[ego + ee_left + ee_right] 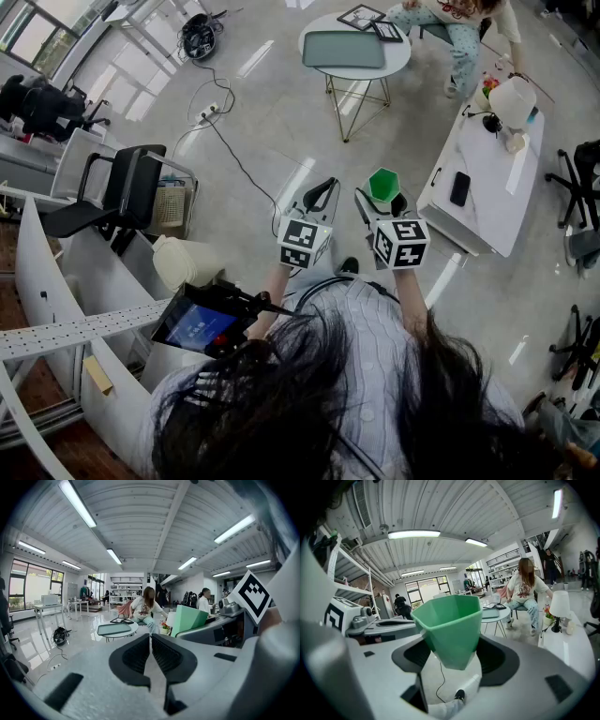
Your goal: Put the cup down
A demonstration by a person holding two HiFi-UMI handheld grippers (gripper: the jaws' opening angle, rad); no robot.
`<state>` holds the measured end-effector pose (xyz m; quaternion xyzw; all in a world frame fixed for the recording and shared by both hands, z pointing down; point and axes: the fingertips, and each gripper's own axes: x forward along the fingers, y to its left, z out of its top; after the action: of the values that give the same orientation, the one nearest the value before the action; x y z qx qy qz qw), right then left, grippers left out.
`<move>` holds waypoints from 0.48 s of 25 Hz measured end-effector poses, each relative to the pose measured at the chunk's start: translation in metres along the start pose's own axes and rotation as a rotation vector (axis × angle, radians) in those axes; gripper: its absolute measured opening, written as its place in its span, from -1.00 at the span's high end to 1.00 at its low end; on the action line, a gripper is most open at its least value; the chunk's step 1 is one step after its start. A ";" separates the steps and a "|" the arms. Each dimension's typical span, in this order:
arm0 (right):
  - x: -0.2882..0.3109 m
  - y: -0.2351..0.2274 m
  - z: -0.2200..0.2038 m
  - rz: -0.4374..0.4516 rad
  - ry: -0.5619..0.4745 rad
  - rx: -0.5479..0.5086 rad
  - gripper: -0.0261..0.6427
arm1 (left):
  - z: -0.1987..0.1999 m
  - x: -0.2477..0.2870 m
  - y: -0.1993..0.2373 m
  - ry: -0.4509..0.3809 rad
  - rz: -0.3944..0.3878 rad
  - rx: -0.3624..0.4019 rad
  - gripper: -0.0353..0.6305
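A green faceted cup [382, 185] is held up in the air, upright, by my right gripper [380, 202]. In the right gripper view the cup [450, 623] fills the middle, and the right gripper [454, 654] is shut on its lower part, one dark pad on each side. My left gripper [319, 197] hovers just left of it, shut with nothing in it. In the left gripper view the left gripper [151, 656] has its pads meeting, and the green cup [188, 620] shows to the right. Both grippers are high above the floor.
A long white table [487, 192] stands to the right, bearing a white lamp [512, 101] and a black phone [459, 188]. Farther off are a round table [354, 58] and a seated person [457, 28]. A black chair [122, 187], a floor cable [234, 155] and white shelving [56, 309] are at the left.
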<state>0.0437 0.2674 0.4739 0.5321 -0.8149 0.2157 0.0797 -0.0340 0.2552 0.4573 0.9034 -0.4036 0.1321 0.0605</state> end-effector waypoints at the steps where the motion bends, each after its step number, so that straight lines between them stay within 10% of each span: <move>1: -0.001 0.001 0.000 0.001 -0.001 0.000 -0.02 | 0.000 0.000 -0.001 0.002 -0.002 0.000 0.82; 12: 0.008 -0.003 0.009 0.006 -0.023 0.020 -0.02 | 0.008 0.014 0.005 -0.010 -0.022 0.004 0.82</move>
<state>0.0438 0.2555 0.4691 0.5326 -0.8153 0.2179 0.0646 -0.0272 0.2402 0.4537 0.9085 -0.3936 0.1276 0.0582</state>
